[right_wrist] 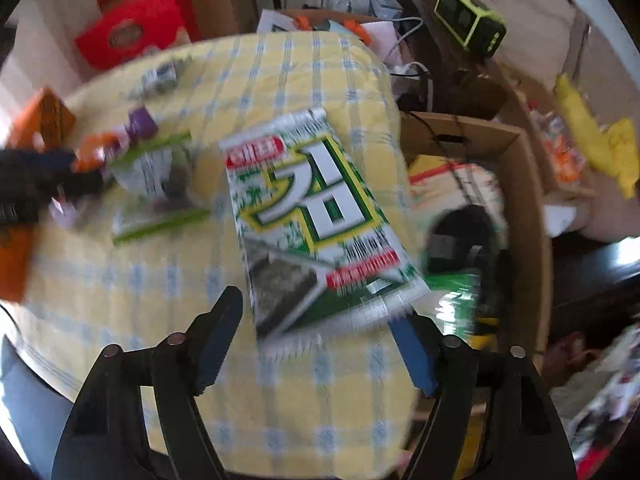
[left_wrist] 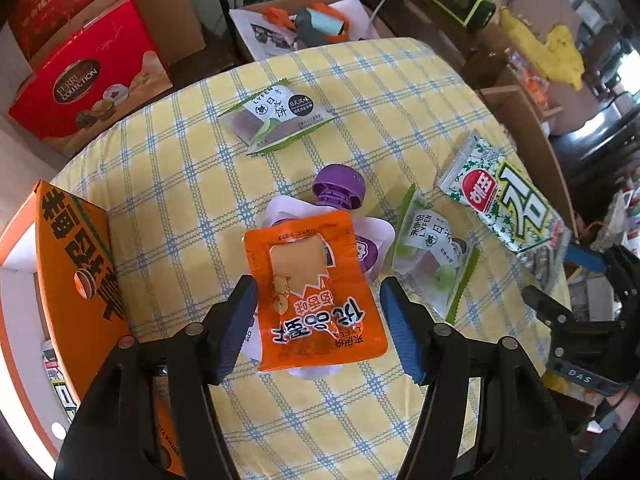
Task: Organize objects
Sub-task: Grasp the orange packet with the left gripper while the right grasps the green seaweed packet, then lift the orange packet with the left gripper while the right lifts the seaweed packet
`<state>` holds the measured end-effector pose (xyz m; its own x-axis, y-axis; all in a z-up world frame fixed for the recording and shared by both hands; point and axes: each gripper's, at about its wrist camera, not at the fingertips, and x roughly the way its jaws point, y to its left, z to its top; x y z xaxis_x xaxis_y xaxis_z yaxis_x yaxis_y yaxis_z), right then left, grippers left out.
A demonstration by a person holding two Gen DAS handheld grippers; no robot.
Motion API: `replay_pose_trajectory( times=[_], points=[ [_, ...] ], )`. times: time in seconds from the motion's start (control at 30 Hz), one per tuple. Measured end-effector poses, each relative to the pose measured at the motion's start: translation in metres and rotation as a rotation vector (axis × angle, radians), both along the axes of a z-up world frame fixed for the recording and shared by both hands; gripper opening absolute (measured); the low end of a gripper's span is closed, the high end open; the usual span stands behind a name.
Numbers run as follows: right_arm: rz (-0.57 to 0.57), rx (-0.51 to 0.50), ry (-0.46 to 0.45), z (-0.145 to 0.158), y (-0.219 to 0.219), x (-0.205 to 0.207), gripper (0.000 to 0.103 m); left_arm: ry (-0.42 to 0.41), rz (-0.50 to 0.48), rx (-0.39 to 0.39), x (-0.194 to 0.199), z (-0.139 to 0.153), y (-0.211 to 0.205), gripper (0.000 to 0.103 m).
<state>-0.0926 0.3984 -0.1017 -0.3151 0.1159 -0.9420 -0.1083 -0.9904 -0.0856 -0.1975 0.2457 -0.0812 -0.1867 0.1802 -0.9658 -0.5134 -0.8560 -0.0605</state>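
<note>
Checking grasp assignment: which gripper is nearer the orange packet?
Left. The left gripper straddles the orange packet, a finger on either side. The right gripper is off at the seaweed pack near the table's edge.

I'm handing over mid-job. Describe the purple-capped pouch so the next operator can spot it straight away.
Start at the yellow checked tablecloth and look near its middle. There an orange snack packet lies between the left gripper's open fingers, and the purple-capped pouch lies partly under it. It is the only item with a round purple screw cap; its neighbours are flat sealed packets.
</note>
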Motion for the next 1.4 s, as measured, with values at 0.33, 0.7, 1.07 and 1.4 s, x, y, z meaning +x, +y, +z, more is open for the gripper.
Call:
replay_pose_trajectory(
  times=[0.33, 0.7, 1.07, 1.4],
  points=[
    [-0.021, -0.074, 0.096, 0.034, 0.019, -0.001, 0.082, 0.012, -0.009, 0.047, 0.002, 0.015, -0.008, 0.035],
    [0.108, 0.060, 0.038, 0.002, 0.001, -0.045, 0.085, -0.055, -0.007, 0.104, -0.004, 0.013, -0.008, 0.064],
    [0.097, 0.068, 0.005, -0.007, 0.013, -0.056, 0.087, -0.060, 0.033, 0.020, -0.012, -0.005, -0.006, 0.071],
    [0.085, -0.077, 0.025, -0.008, 0.025, -0.056, 0.075, -0.046, 0.041, 0.023, -0.007, -0.012, -0.014, 0.060]
  ],
)
